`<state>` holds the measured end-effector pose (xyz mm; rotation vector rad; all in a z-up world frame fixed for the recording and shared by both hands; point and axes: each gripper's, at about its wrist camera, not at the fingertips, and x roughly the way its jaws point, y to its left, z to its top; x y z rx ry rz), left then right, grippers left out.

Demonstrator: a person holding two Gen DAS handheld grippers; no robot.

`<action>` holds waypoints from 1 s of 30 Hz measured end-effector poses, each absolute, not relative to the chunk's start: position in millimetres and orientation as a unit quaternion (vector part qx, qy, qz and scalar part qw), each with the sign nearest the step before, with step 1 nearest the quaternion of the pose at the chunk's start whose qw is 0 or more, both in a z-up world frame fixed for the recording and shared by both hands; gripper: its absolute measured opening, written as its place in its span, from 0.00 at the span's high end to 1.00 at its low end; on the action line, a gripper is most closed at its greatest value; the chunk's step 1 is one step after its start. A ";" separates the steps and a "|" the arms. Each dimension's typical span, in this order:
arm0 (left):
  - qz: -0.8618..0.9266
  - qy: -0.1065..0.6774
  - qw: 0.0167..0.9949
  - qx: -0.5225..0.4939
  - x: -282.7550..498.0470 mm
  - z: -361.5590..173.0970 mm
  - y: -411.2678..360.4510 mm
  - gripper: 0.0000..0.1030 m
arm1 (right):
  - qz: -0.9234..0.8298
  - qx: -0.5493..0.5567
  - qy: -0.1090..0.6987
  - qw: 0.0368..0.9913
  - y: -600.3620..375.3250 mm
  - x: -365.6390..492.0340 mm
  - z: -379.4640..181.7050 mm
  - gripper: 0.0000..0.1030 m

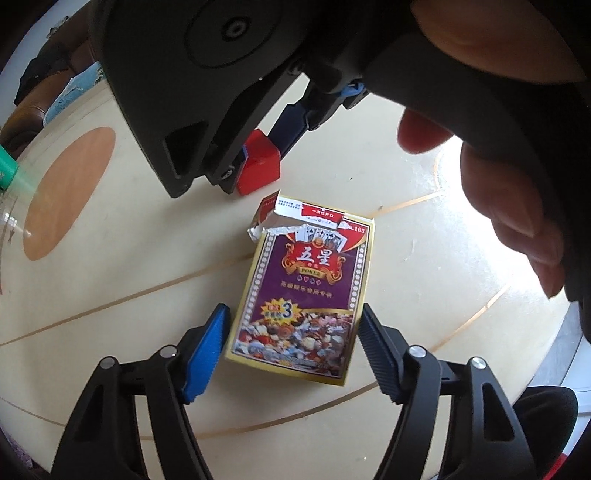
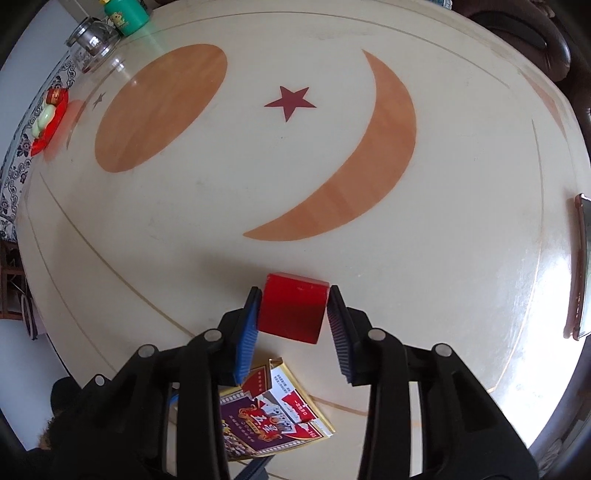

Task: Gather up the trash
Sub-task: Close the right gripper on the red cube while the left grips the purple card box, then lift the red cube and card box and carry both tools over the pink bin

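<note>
A torn-open purple and gold playing-card box [image 1: 303, 288] lies flat on the cream table [image 1: 129, 266]. My left gripper [image 1: 291, 328] is open, its blue pads either side of the box's near end, apart from it. My right gripper [image 2: 293, 314] is shut on a small red box [image 2: 291, 310], held just above the table beyond the card box. The red box [image 1: 258, 166] and right gripper also show in the left wrist view, with the person's hand [image 1: 498, 184] behind. The card box [image 2: 273, 417] shows below the right gripper.
The round table [image 2: 258, 184] has orange oval, crescent and star inlays. A green canister [image 2: 127, 16], a glass jar [image 2: 92, 40] and a red dish [image 2: 50, 118] stand at its far left edge. A dark flat object [image 2: 581, 266] lies at the right edge.
</note>
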<state>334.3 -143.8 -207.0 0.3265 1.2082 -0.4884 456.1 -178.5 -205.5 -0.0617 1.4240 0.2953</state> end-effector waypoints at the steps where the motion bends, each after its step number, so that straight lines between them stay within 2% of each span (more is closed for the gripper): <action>1: -0.228 0.561 0.781 0.150 333.0 -206.7 -144.5 0.36 | 0.135 -0.030 0.651 0.747 -179.8 455.3 -205.4 0.64; 7: -0.230 0.562 0.783 0.138 331.0 -205.5 -138.9 0.37 | 0.130 -0.042 0.640 0.756 -175.6 451.9 -199.0 0.69; 30: -0.159 0.531 0.826 0.106 289.1 -167.2 -77.1 0.38 | 0.099 -0.068 0.591 0.797 -179.0 402.1 -155.7 0.69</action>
